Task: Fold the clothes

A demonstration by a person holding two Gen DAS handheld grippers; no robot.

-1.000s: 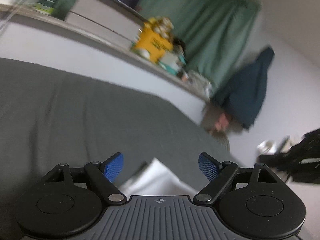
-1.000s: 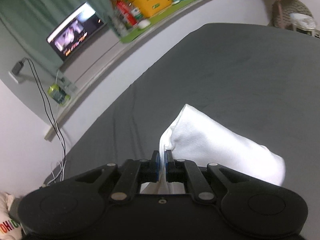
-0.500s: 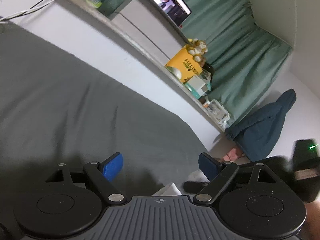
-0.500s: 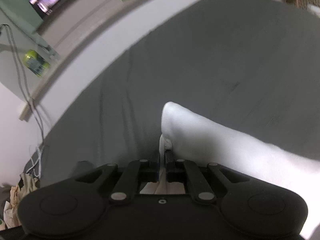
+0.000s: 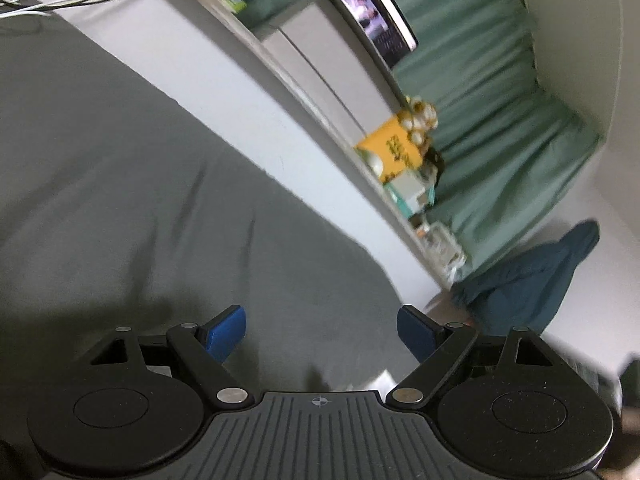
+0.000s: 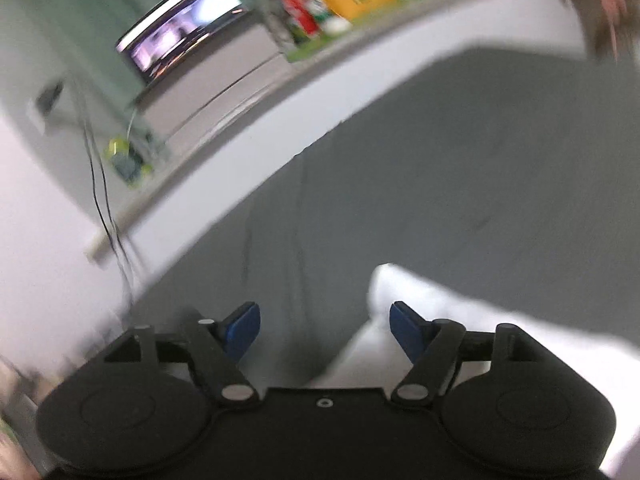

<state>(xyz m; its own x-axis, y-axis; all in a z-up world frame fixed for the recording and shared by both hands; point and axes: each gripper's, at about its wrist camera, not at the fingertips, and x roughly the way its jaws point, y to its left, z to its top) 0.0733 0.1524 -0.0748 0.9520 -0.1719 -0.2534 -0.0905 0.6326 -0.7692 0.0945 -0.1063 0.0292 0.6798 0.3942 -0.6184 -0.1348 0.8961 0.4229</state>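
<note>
A white garment lies on the grey bed sheet, low and right in the right wrist view. My right gripper is open just above the sheet, its right finger next to the garment's near corner, holding nothing. My left gripper is open and empty over the bare grey sheet. Only a small pale sliver of the garment shows by its right finger.
A white headboard wall with a shelf runs behind the bed, bearing a monitor, a yellow box and cans. Cables hang at the left. A green curtain and a dark blue jacket are beyond the bed.
My right gripper was shut on the white garment's corner; it has opened and let it go. The left gripper has swung away, so the garment has nearly left its view.
</note>
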